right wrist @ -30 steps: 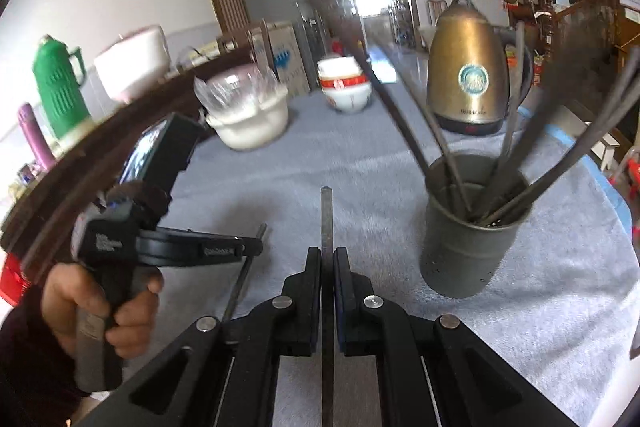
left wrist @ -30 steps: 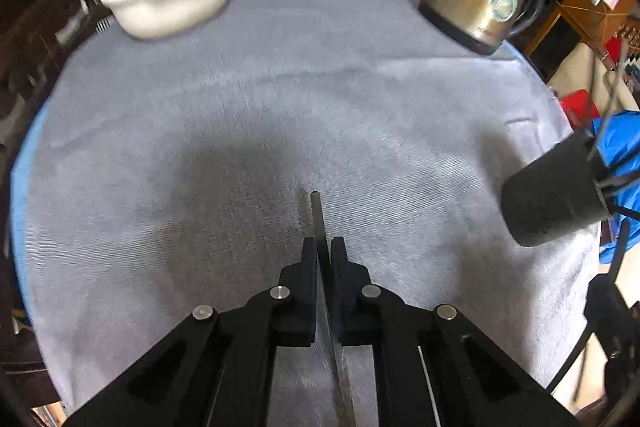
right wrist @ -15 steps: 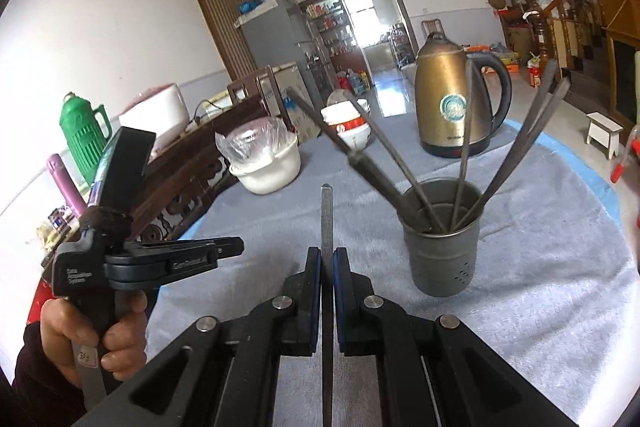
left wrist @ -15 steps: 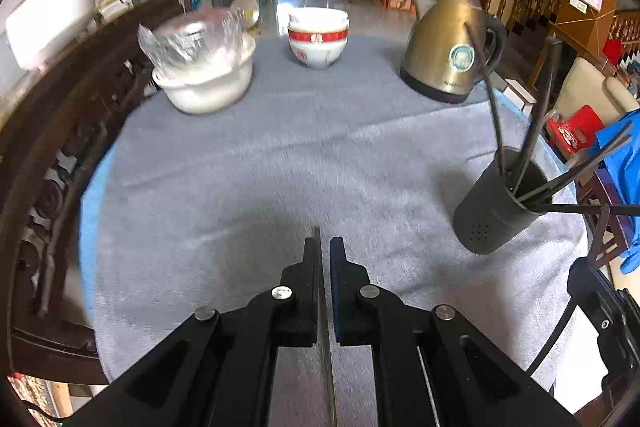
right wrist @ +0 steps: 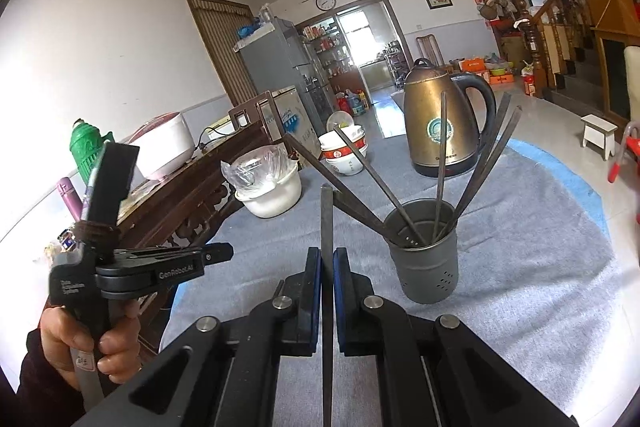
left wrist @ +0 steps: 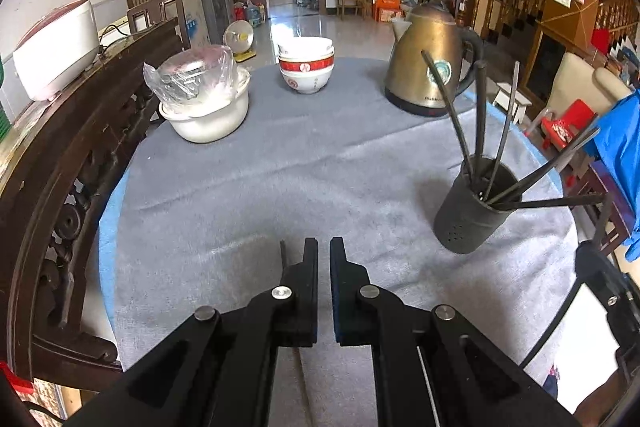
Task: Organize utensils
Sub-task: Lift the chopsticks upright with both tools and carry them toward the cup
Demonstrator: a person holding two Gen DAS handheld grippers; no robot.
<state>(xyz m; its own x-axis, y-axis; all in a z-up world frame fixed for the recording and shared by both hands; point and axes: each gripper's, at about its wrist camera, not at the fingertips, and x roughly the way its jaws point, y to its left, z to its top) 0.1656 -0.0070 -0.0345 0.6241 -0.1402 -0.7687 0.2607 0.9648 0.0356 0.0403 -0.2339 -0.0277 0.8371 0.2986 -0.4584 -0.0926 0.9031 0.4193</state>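
Between the pads of the right hand-held gripper (right wrist: pixel 327 259) a flat dark utensil (right wrist: pixel 326 219) stands clamped, pointing up, held above the grey-clothed desk (right wrist: pixel 520 239). Just right of it stands the grey utensil holder (right wrist: pixel 426 267) with several dark utensils leaning out. Off to the left, the left hand-held gripper (left wrist: pixel 324 251) has its fingers nearly together, gripping nothing; a thin rod (left wrist: pixel 283 255) shows just beside its left finger.
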